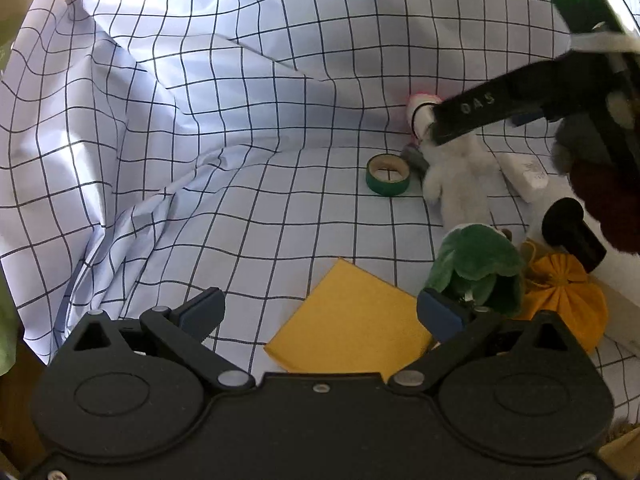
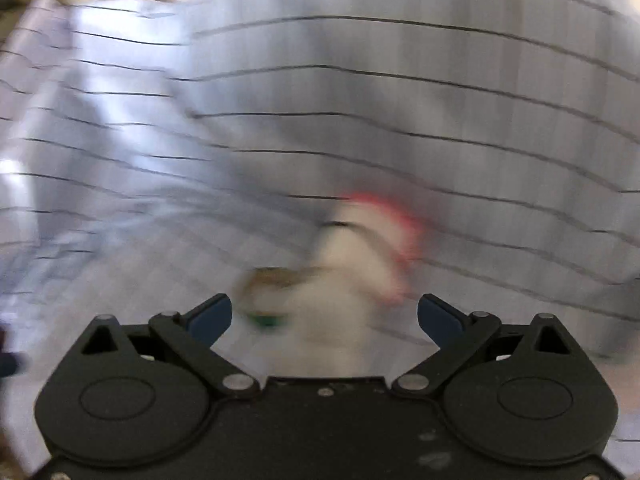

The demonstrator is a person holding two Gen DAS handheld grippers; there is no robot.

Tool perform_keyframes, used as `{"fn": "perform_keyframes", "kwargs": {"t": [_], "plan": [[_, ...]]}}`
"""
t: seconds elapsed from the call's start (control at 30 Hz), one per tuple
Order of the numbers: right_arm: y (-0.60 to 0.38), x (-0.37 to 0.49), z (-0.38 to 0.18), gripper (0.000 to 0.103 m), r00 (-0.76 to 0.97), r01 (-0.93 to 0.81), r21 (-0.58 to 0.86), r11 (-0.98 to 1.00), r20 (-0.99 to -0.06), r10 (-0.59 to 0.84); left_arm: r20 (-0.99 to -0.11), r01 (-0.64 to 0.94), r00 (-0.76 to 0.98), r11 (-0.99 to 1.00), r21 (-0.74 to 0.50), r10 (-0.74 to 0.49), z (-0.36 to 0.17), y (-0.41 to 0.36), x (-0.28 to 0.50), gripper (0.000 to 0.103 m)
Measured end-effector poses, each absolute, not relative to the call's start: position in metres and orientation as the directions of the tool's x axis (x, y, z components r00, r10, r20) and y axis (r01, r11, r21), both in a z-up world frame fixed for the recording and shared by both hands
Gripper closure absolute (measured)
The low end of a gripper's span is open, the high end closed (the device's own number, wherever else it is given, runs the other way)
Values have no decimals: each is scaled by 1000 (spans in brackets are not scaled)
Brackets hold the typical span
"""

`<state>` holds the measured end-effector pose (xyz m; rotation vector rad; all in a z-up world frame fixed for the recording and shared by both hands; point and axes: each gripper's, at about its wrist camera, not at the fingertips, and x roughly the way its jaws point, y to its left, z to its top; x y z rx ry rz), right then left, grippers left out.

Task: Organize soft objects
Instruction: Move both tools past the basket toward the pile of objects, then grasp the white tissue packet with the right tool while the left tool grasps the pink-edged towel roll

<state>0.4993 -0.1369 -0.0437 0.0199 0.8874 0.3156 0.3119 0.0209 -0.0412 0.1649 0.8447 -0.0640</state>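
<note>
**Approaching the white plush toy on the checked cloth**

Reaching over the checked cloth (image 1: 240,128), the right gripper (image 2: 324,316) stood with jaws apart, the white plush toy (image 1: 460,176) lying between and ahead of its fingers — that view was blurred. Beside the toy lay a green tape roll (image 1: 388,174). The left gripper (image 1: 320,312), likewise spread and empty, hovered near a yellow sheet (image 1: 352,324) and green plush (image 1: 476,264). Closing should centre on the toy's body, clear of the roll.

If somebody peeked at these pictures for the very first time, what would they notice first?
Probably the big crumpled checked cloth covering everything. Next, the bright things on its right side: a white plush toy under the open right gripper, a green tape roll beside it, and a yellow square sheet between the open left gripper's fingers, near a green plush toy.
</note>
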Motion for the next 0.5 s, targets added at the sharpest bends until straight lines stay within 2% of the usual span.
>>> {"fn": "perform_keyframes", "kwargs": {"t": [0.07,0.17,0.37,0.5], "plan": [[-138,498,-39,3,580,-263,200,944,-749,320,-746,120,666,985,123,12,-41,22,313,4],[-155,500,-34,3,606,-188,207,960,-745,279,-744,118,668,984,131,18,-40,22,315,4],[-216,508,-41,2,606,43,149,988,-790,92,-744,119,668,984,130,17,-39,23,320,4],[-248,507,-54,3,552,152,139,979,-833,33,-747,129,664,983,127,10,-39,21,323,4]]}}
